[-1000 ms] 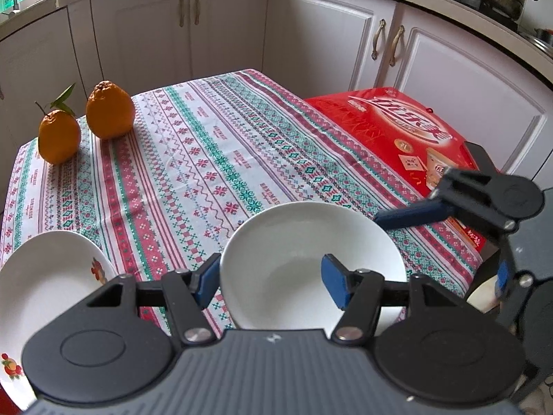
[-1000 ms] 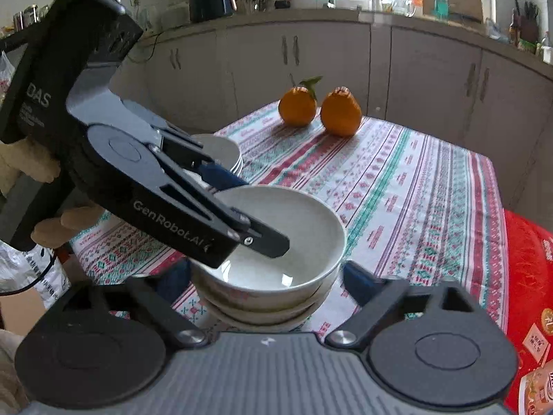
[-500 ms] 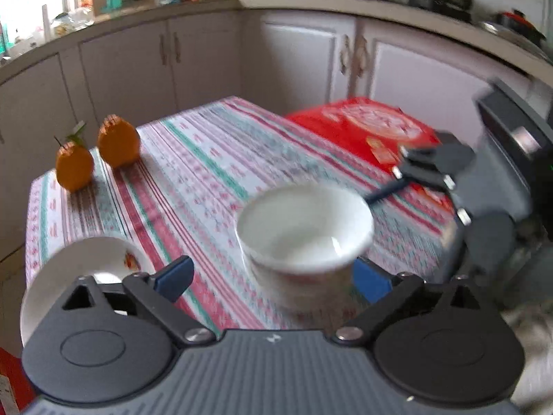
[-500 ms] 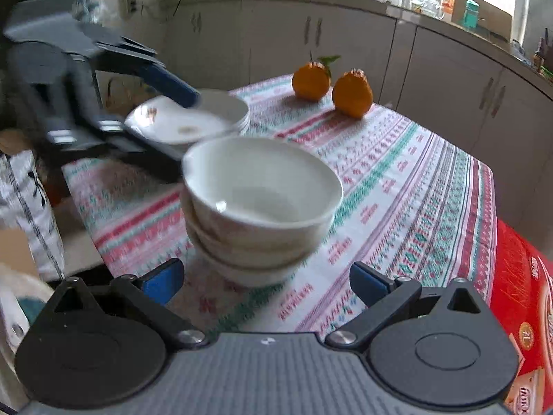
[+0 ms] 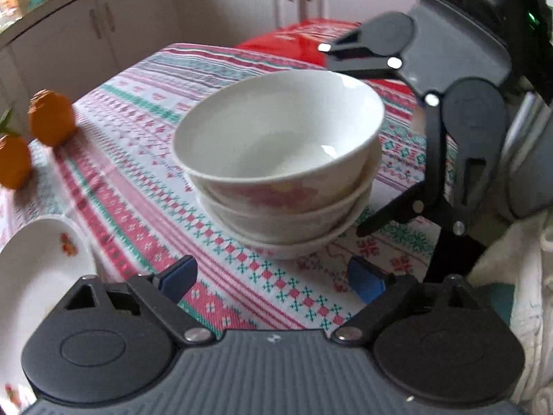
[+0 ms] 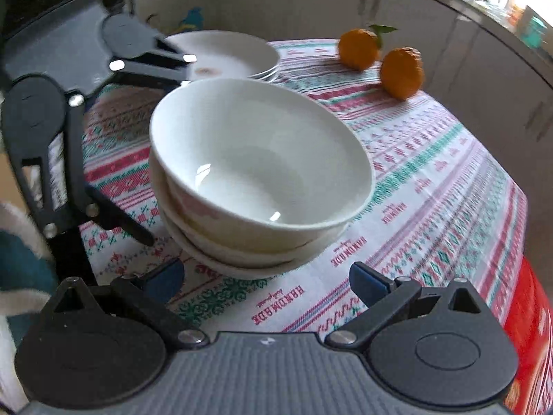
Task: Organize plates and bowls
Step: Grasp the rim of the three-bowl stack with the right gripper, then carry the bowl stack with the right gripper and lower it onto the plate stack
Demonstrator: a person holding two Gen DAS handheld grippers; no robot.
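Sitting on the patterned tablecloth [image 5: 145,186], the stack of bowls [image 5: 283,173] is resting free of both grippers, the top bowl tilted in the two beneath it. Going left to right in the left wrist view: two oranges [image 5: 52,117] are lying at about ten o'clock, a stack of plates [image 5: 38,276] is showing at about eight o'clock, the bowls are sitting at twelve o'clock just ahead of the left gripper [image 5: 273,280], and the right gripper [image 5: 345,145] is reaching in from two o'clock. The left gripper's jaws are standing apart and closing slightly, with only cloth between them. From the right wrist view, the right gripper [image 6: 266,280] is also standing apart and holding nothing, the bowls lying at twelve o'clock just beyond its fingertips. Both hands are looking about equally near the bowls, one on each flank. Judging by this, the bowls are already nested, and any coming move is turning on whether the tilted top bowl needs straightening.
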